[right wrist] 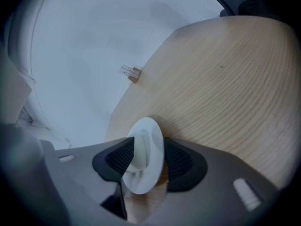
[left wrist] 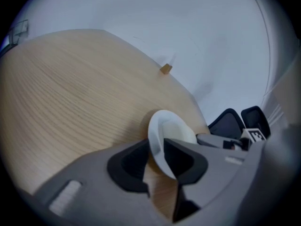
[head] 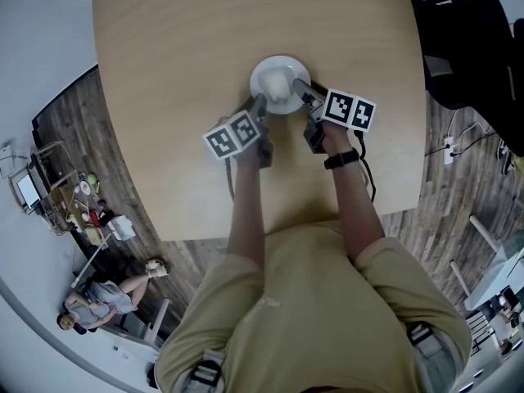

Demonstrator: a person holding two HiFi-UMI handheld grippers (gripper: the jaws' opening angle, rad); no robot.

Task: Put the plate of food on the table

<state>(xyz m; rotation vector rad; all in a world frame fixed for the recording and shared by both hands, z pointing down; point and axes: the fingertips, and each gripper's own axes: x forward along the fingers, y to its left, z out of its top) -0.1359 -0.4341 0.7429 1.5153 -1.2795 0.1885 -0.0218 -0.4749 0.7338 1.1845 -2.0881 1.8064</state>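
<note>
A small white plate (head: pixel 278 84) rests on the light wooden table (head: pixel 164 64), with something pale in its middle that I cannot make out. My left gripper (head: pixel 257 106) is at the plate's near left rim. In the left gripper view the plate (left wrist: pixel 171 128) has its rim between the black pads (left wrist: pixel 129 166), and the left gripper (left wrist: pixel 156 157) stands slightly open around it. My right gripper (head: pixel 304 93) is at the near right rim. In the right gripper view the plate (right wrist: pixel 146 132) stands edge-on inside the right gripper (right wrist: pixel 149 158), whose jaws are open with a gap beside the rim.
A black office chair (head: pixel 467 39) stands off the table's right side. A person (head: pixel 102 297) sits on the floor at lower left, near a cart (head: pixel 61 191) of small items. A small wooden block (left wrist: pixel 165 69) lies on the pale floor beyond the table's far edge.
</note>
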